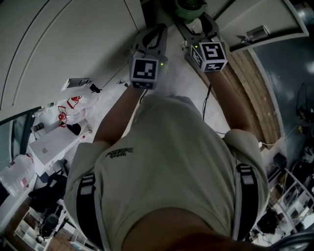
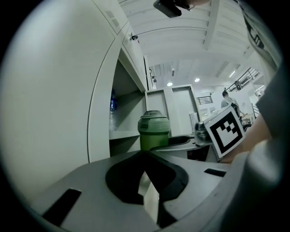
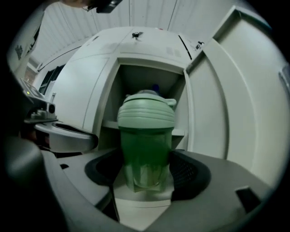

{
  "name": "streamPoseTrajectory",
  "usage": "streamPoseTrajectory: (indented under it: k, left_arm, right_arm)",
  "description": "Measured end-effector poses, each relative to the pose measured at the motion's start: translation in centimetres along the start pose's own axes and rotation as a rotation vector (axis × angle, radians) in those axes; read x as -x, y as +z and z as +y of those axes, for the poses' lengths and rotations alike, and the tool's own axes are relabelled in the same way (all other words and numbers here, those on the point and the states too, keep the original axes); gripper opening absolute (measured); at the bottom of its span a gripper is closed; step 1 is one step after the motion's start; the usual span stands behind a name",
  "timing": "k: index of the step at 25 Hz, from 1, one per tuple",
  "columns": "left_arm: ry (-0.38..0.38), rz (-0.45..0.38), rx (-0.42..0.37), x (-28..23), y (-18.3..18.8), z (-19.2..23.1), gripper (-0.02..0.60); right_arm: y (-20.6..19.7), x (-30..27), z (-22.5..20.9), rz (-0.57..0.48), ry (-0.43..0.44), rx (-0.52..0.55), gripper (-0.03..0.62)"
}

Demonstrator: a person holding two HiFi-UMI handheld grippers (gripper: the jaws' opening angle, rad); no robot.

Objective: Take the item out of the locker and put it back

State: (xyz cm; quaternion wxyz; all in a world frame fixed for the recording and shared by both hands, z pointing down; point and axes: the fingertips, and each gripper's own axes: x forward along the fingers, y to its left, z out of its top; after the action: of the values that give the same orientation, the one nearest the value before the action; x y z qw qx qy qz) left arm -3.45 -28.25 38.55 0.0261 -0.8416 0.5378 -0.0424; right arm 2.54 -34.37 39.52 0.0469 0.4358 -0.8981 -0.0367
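The green bottle is outside the locker, held in the right gripper. In the right gripper view its jaws stand wide and press on the lower part of the translucent body from either side. The ribbed lid rises above them in the middle of the frame. The bottle is upright, and behind it lies the open compartment, with the door swung to the right of the frame.

In the left gripper view the same bottle shows at centre, in front of the shelf edge and not resting on it. A clear bottle with a blue cap stands further back inside.

The left gripper carries nothing: its jaws meet at the tips and nothing lies between them. In the head view both grippers are raised side by side at the top of the frame, the left gripper beside the right gripper, with the bottle's lid just visible at the upper edge.

As a judgement, the take-out half looks done, since the bottle is clear of the shelf and in hand. What remains is to carry it back into the compartment, set it on the shelf and release it. Whether the door is meant to be closed afterwards cannot be told.
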Motion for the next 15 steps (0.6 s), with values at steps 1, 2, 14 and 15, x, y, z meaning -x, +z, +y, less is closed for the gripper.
streamPoseTrajectory:
  k: [1, 2, 14, 15]
  left_arm:
    - [-0.001, -0.007, -0.007, 0.3, 0.8, 0.0, 0.015]
    - [-0.004, -0.017, -0.011, 0.6, 1.7, -0.1, 0.015]
    - [-0.053, -0.118, -0.023, 4.9, 9.4, -2.0, 0.015]
    - [-0.058, -0.121, -0.031, 5.2, 9.6, -2.1, 0.015]
  right_arm:
    - [0.9, 0.8, 0.0, -0.010, -0.001, 0.002, 0.334]
    - [1.7, 1.7, -0.1, -0.020, -0.002, 0.000, 0.334]
    - [8.9, 11.5, 1.4, -0.102, -0.038, -0.006, 0.334]
    - [9.2, 12.2, 1.6, -0.107, -0.043, -0.009, 0.334]
